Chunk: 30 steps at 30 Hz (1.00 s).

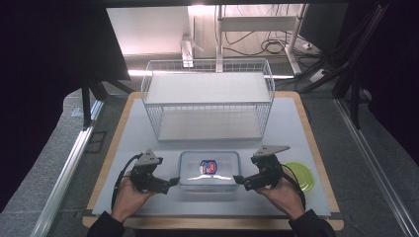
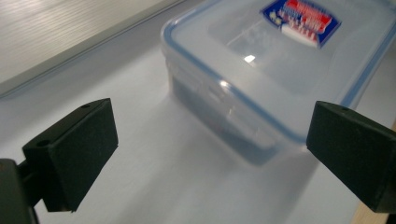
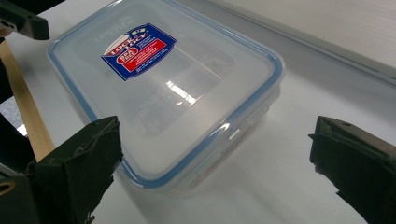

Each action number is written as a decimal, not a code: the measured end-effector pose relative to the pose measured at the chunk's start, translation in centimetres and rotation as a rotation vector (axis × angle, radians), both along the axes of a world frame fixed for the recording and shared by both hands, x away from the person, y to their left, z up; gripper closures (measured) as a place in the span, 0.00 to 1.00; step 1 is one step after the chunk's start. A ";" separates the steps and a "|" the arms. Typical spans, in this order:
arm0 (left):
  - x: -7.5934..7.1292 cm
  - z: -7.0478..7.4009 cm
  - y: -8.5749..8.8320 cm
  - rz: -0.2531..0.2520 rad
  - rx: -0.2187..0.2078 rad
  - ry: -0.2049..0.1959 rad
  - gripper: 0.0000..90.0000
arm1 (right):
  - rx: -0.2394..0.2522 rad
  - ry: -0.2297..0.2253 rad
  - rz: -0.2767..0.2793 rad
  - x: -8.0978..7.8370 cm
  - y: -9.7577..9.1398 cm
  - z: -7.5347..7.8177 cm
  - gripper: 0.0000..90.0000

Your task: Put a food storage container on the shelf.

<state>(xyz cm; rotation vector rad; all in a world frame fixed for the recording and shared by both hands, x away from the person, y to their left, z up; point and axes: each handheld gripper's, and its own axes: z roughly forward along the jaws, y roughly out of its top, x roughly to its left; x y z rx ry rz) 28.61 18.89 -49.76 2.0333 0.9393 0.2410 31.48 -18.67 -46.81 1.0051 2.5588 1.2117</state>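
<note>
The right claw stands with its jaws wide apart, nothing between them, its tips just beside the right end of the food box. The left claw is likewise spread and empty, just off the box's left end. The box sits on the bench near the person's edge, between the two claws, with its clear lid on and a blue seal running round the rim. It looks like stiff, smooth plastic, probably light, since little can be made out inside. The glossy walls could slide under the pads, so the lip under the lid at each short end seems the safest hold, one claw per end. Behind stands a wire basket; a green lid lies to the right.
</note>
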 end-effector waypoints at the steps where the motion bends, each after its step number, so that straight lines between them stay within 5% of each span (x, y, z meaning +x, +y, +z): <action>1: 0.0 0.0 0.0 0.000 0.000 0.000 0.02 | 0.000 0.000 0.000 0.0 0.0 0.0 0.03; 8: 1.9 -1.0 -1.1 -0.075 -0.054 0.092 0.01 | 0.004 0.098 0.015 1.3 1.4 -1.3 0.03; 13: 3.6 -2.1 -1.8 -0.162 -0.153 0.204 0.00 | 0.057 0.214 0.025 2.5 2.2 -2.5 0.02; 18: 3.8 -2.3 -2.1 -0.174 -0.169 0.227 0.00 | 0.074 0.276 0.022 2.9 2.4 -2.8 0.01; 21: 3.1 -2.0 -2.4 -0.159 -0.142 0.243 0.00 | 0.080 0.307 0.015 2.8 2.2 -2.8 0.05; 30: 1.0 -1.2 -2.1 -0.134 -0.115 0.229 0.15 | 0.058 0.279 0.017 1.2 1.4 -1.7 0.22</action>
